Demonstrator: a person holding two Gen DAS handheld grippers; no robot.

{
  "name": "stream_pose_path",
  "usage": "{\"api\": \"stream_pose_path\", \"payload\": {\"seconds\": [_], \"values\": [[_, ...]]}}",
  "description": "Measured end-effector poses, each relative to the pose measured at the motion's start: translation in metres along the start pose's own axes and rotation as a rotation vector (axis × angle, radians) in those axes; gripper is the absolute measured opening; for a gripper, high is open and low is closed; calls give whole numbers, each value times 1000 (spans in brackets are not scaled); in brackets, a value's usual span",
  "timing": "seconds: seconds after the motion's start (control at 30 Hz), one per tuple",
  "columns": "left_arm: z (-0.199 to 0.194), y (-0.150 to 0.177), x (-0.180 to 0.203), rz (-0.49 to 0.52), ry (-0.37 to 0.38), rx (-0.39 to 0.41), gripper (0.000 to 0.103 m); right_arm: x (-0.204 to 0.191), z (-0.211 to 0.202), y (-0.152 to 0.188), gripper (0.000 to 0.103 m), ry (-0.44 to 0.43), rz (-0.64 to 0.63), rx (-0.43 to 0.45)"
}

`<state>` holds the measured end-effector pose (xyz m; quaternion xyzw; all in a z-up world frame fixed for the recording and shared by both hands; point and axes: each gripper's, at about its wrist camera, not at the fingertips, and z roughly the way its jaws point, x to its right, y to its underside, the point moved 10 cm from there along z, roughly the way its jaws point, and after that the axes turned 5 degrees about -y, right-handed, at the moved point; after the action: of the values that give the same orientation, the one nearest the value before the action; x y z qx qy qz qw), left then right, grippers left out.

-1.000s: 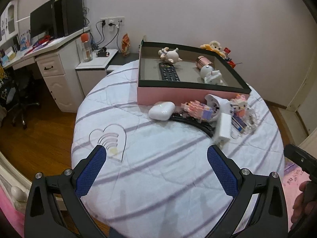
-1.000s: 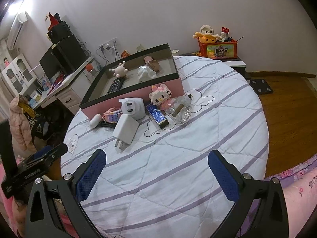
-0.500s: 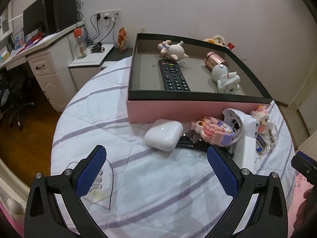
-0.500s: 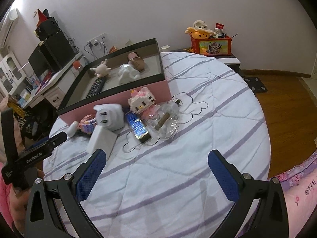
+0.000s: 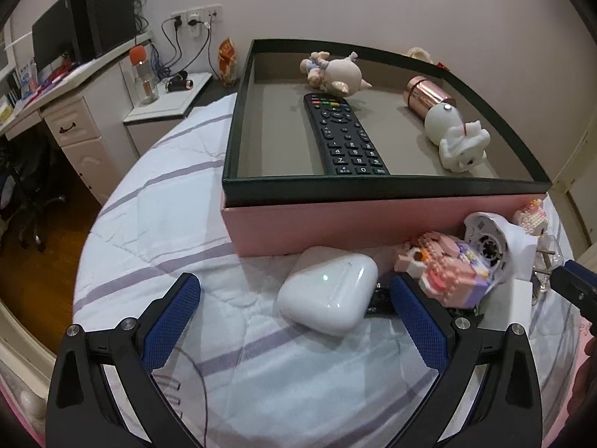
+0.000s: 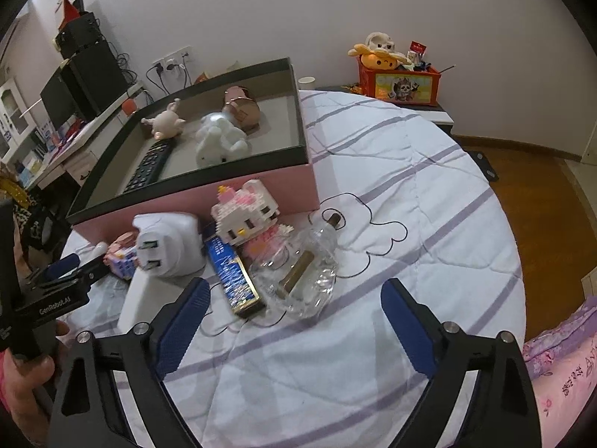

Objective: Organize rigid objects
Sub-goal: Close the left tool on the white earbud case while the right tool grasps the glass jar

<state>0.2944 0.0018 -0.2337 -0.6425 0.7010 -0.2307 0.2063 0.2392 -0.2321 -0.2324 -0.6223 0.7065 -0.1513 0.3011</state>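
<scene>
Round bed with a white quilt crossed by lilac stripes (image 5: 156, 231): serves as the work surface; everything loose lies on it.

Large shallow pink box with a dark green rim and grey floor (image 5: 335, 220): the landmark. It reads as the collection bin. Already inside it: a black remote control (image 5: 345, 136) lying lengthwise, a pale pig figurine (image 5: 337, 74) at the far wall, a rose-gold cylinder (image 5: 425, 97) and a white glossy animal figurine (image 5: 460, 142) toward the right wall.

Unsorted pile sits on the quilt just in front of the box's pink near wall, probably staged there for a short carry: white travel plug adapter (image 6: 168, 250), pink-and-white brick-built cat figure (image 6: 248, 216), clear glass bottle (image 6: 302, 272) on its side, blue-and-gold flat rectangular pack (image 6: 233, 276), small pink-and-purple brick model (image 5: 444, 276).

Glossy white rounded earbud case (image 5: 328, 289): at the left end of the pile, close to the box wall, resting on the quilt.

Left gripper (image 5: 298, 310): jaws spread wide, empty, straddling the earbud case without touching it; likely lined up to close on it.

Right gripper (image 6: 294, 317): wide too, empty, facing the bottle and the blue pack from short of the pile.
</scene>
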Motion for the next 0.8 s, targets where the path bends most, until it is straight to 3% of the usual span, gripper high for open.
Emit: {"api": "stream_pose_path", "payload": {"seconds": [0.1,0.2,0.47,0.63,0.8], "values": [[4,-2,-2,-33,23,1,101,5,7,-2,84,5,5,-12],[4,-2,-3,-53,53,8,92,7,16,-2,76,7,7,-29],[-8,4,4,-50,121,29,51,6,23,-6,68,-15,-11,-28],[-12,7,3,-62,138,34,50,7,22,-3,56,-11,-17,-35],[-16,8,0,-65,137,41,50,9,23,-4,55,-19,-16,-32]]}}
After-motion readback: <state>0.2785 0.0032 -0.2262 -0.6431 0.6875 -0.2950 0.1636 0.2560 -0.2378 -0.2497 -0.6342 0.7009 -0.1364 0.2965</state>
